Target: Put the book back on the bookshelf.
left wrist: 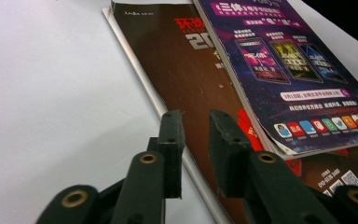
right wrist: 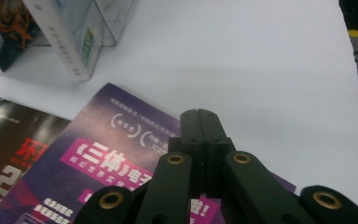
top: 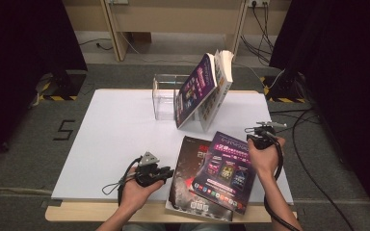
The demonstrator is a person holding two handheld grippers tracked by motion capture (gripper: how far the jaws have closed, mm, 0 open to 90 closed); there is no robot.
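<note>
Two magazines lie stacked at the near edge of the white board (top: 111, 130), and the room to move sits mostly to their left: that side of the board is bare from near edge to far. The left gripper (top: 166, 172) is held low over the board just beside the stack; in the left gripper view its jaws stand a little apart with nothing between them, pointing along the long left edge of the brown magazine (left wrist: 186, 88). That lower magazine's near end overhangs the board onto the wooden table edge (top: 77, 211). The purple magazine (top: 224, 168) lies askew on top, its corners jutting past the brown cover. Behind them, a clear acrylic stand (top: 164, 96) holds two more books (top: 207, 89) leaning at a tilt, well apart from the stack, with a strip of free board between. The right gripper (top: 265, 130) is at the purple magazine's far right corner; in the right gripper view its jaws are pressed together over that cover, though whether they pinch it I cannot tell. Right of it the board's edge is close.
</note>
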